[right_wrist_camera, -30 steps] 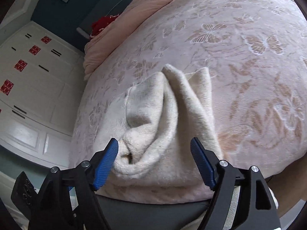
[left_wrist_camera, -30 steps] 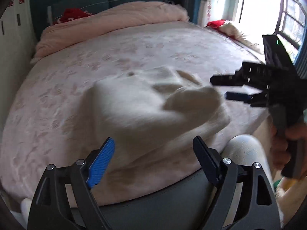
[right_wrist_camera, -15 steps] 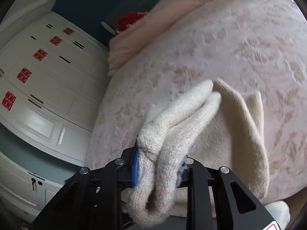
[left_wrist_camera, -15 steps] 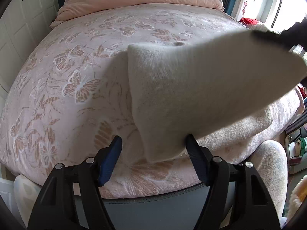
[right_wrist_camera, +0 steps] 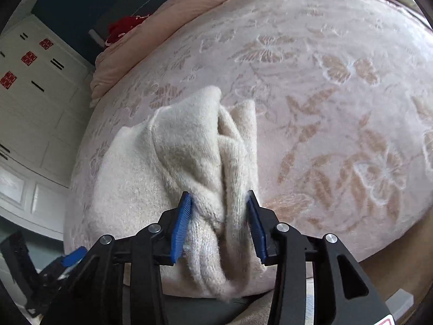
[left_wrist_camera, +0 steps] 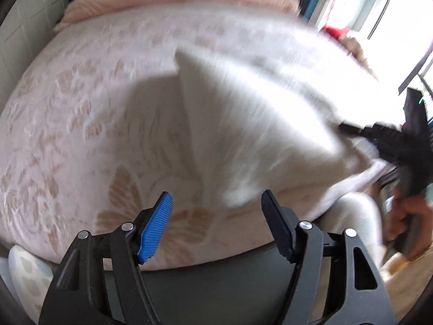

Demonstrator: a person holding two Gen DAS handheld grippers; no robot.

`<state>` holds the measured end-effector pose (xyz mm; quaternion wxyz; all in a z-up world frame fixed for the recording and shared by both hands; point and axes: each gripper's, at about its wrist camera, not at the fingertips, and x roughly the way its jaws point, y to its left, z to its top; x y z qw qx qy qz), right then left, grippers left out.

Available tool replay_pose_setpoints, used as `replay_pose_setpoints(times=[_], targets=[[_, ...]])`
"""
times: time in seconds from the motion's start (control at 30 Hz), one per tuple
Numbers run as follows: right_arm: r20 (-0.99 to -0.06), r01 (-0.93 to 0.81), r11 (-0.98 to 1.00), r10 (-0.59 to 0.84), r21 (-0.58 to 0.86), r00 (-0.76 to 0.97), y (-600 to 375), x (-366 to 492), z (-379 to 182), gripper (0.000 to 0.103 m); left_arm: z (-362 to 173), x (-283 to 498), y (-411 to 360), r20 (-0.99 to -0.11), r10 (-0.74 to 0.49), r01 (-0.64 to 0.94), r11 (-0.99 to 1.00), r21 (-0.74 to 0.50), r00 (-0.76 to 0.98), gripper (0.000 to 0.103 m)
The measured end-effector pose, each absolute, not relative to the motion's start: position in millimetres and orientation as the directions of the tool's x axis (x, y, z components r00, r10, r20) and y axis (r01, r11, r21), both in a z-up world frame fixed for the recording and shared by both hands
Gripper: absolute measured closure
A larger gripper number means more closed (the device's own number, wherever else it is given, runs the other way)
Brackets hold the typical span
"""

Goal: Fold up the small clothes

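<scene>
Nearest us, our right claw (right_wrist_camera: pixel 219 222) is opening around a bunched edge of the cream knitted garment (right_wrist_camera: pixel 186 157), pads touching it. Our left claw (left_wrist_camera: pixel 216 224) stands apart, empty. The garment lies on the bed (right_wrist_camera: pixel 338 94), probably for spreading flat.

One cream garment (right_wrist_camera: pixel 186 146), one bed (right_wrist_camera: pixel 338 62), two tongs (right_wrist_camera: pixel 219 224).

Pink butterfly-patterned bed (right_wrist_camera: pixel 338 86); white wardrobe (right_wrist_camera: pixel 35 103); bright window (left_wrist_camera: pixel 379 5).

Fuzzy cream knit garment (right_wrist_camera: pixel 189 146); plush, seemingly embossed bedspread (right_wrist_camera: pixel 338 86).
</scene>
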<state>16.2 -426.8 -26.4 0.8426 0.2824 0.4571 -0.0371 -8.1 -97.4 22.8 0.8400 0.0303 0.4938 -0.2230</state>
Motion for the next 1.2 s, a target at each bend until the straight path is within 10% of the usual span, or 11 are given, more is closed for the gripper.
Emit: replay_pose_setpoints(times=[0.23,0.43,0.6,0.73,0.83,0.9,0.93,1.1,1.2], targets=[[-0.733,0.15,0.906,0.213,0.395,0.646,-394,15,31,0.079,53,26,-141,-0.819,-0.319,0.409,0.905,-0.115,0.477,0.029],[-0.883,0.151,0.949,0.188,0.275,0.43,-371,19,-83,0.091,-29,53,-146,-0.924,-0.219,0.345,0.933,-0.104,0.314,0.027],[-0.842,0.166,0.924,0.227,0.346,0.489,-390,21,-39,0.091,-32,53,-123,-0.912,-0.308,0.281,0.931,-0.231,0.269,0.021],[-0.812,0.182,0.936,0.151,0.301,0.564,-407,57,-3,0.026,15,50,-130,-0.867,-0.332,0.332,0.92,-0.21,0.371,0.025],[-0.84,0.253,0.924,0.117,0.288,0.529,-426,101,-16,0.025,26,53,-142,-0.857,-0.315,0.361,0.918,-0.166,0.408,0.025],[-0.858,0.254,0.911,0.172,0.326,0.484,-423,128,-38,0.044,20,58,-150,-0.865,-0.299,0.365,0.919,-0.147,0.403,0.025],[-0.857,0.227,0.904,0.227,0.362,0.463,-418,136,-49,0.087,14,62,-153,-0.875,-0.288,0.357,0.923,-0.145,0.389,0.025],[-0.766,0.249,0.889,0.157,0.384,0.624,-435,119,-5,0.094,-6,72,-148,-0.892,-0.276,0.35,0.925,-0.146,0.357,0.021],[-0.86,0.317,0.9,0.111,0.3,0.498,-451,134,-50,0.094,-23,76,-148,-0.904,-0.295,0.335,0.924,-0.186,0.311,0.019]])
